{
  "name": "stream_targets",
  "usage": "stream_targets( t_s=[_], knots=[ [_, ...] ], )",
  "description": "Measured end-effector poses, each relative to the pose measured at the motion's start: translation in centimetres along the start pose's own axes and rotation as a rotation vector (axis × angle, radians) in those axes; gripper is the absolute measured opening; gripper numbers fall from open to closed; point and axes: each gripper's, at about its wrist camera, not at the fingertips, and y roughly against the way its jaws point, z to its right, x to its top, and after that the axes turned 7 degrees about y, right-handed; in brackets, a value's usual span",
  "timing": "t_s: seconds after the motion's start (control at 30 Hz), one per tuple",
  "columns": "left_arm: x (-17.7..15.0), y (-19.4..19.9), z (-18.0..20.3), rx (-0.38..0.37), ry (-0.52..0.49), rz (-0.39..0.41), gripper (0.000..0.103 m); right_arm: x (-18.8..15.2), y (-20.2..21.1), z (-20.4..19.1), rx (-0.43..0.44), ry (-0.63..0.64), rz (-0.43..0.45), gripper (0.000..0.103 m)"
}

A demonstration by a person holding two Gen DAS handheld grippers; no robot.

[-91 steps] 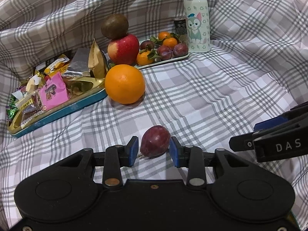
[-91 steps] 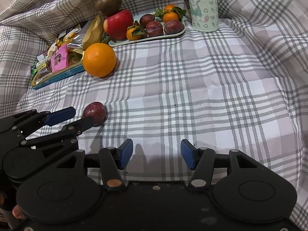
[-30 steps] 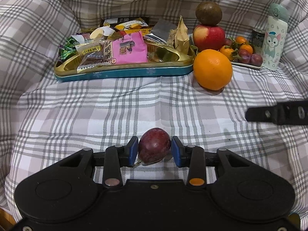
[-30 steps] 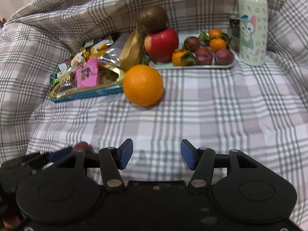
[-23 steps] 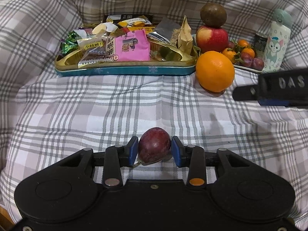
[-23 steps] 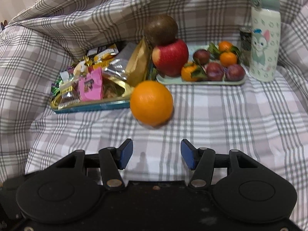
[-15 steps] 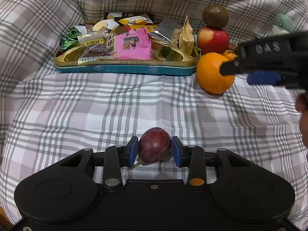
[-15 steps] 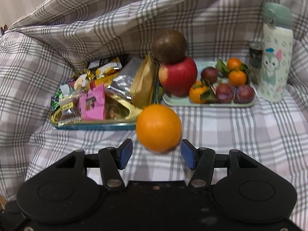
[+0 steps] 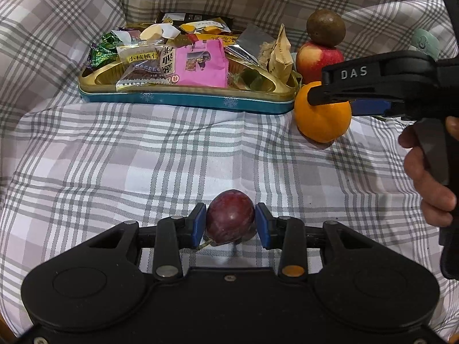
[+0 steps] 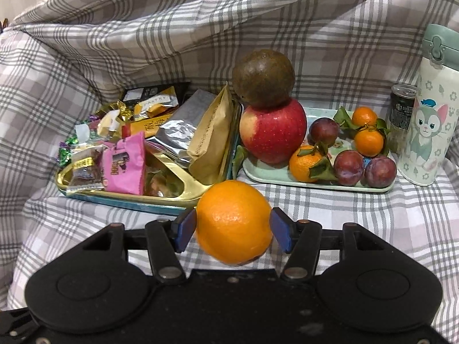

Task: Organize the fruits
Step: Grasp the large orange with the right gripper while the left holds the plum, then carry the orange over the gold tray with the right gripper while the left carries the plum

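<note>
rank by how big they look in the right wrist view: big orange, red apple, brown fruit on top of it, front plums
1. big orange, though it sits nearest the camera between the right tongs, so it may not truly beat the apple
2. red apple
3. brown fruit
4. front plums, the two look alike

bottle [image 10: 433, 132]: right edge cut | can [image 10: 401, 114]: half hidden behind bottle

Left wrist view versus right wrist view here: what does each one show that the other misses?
Only the left wrist view shows the plum held in the left tool and the person's hand. Only the right wrist view shows the fruit tray, its plums and tangerines, and the can. Both show the orange, apple and snack tin.
</note>
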Motion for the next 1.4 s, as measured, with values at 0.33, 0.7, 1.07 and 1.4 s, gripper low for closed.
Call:
stream_targets(
  t_s=[0.33, 0.7, 1.07, 1.4],
  knots=[
    [0.2, -0.1, -0.1, -0.006, 0.017, -0.008, 0.047, 0.1, -2.0, 0.0, 0.0, 0.006, -0.019, 0.072],
    [0.2, 0.0, -0.2, 0.002, 0.024, -0.015, 0.047, -0.9, -1.2, -0.1, -0.001, -0.007, -0.017, 0.07],
    [-0.2, 1.1, 0.0, 0.019, 0.021, -0.01, 0.046, -3.2, 1.8, 0.3, 0.006, -0.035, -0.029, 0.069],
    [-0.8, 2.7, 0.1, 0.02, 0.023, 0.003, 0.046, -5.5, 5.0, 0.7, 0.025, -0.051, -0.029, 0.069]
  ],
)
